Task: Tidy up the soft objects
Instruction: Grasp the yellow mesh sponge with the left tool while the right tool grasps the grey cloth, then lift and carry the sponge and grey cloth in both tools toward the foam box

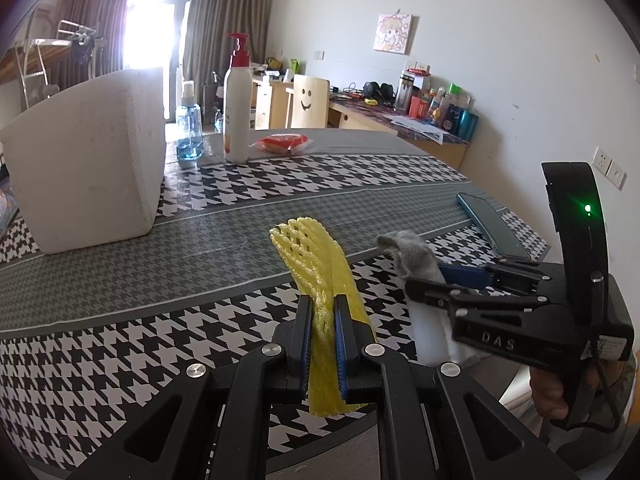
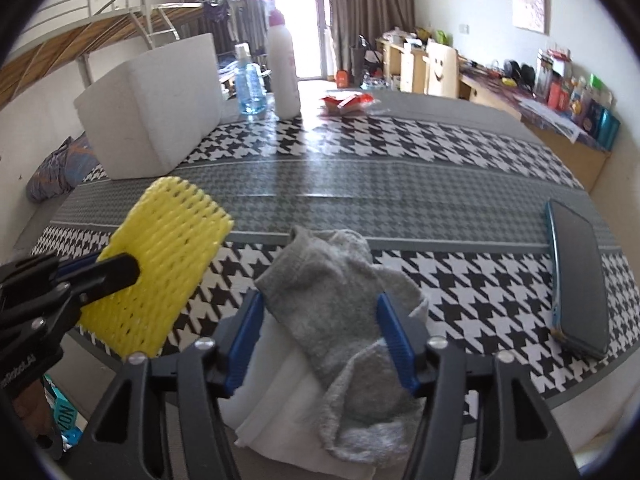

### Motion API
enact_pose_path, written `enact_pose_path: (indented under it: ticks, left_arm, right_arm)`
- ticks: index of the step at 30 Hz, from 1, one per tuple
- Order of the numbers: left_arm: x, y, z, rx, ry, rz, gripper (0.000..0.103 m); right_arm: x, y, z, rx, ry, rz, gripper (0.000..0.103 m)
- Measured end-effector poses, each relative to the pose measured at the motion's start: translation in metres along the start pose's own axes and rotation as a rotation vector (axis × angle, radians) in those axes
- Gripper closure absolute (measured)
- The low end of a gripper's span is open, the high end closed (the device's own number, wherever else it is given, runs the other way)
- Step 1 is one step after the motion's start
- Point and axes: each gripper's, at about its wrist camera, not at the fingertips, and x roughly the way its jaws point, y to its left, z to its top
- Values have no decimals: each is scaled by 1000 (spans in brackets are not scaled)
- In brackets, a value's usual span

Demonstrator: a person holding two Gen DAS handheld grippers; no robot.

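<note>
Left gripper (image 1: 324,344): black plastic frame, silver round screws, blue ribbed pads on the fingers (image 1: 342,344). Right gripper (image 2: 320,340): same black frame, blue pads, silver screws. Its side bears embossed "DAS" lettering, a lit green LED, a white label and a black cable. Bare skin shows on the right hand (image 1: 550,396).

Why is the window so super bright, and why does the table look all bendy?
In both wrist views the window is blown out white, because daylight behind it overwhelms the camera. In the right wrist view that light also glares off the table as a pale streak. The fisheye lenses bend straight lines, so the table edge curves and the corners go dark. The yellow foam net stays sharp in the left wrist view.
</note>
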Motion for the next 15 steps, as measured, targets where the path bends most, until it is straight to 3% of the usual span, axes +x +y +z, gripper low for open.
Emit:
enact_pose_path:
  ticks: [2, 4, 15]
  left_arm:
    - [1, 0, 1, -1, 2, -1, 92]
    - [1, 0, 1, 0, 2, 0, 92]
    - [-5, 2, 1, 2, -16, 7, 92]
  right_arm:
    - [2, -2, 0, 9, 16, 8, 66]
    - [-1, -4, 0, 17, 12, 6, 72]
    - [-36, -19, 11, 71, -79, 7, 87]
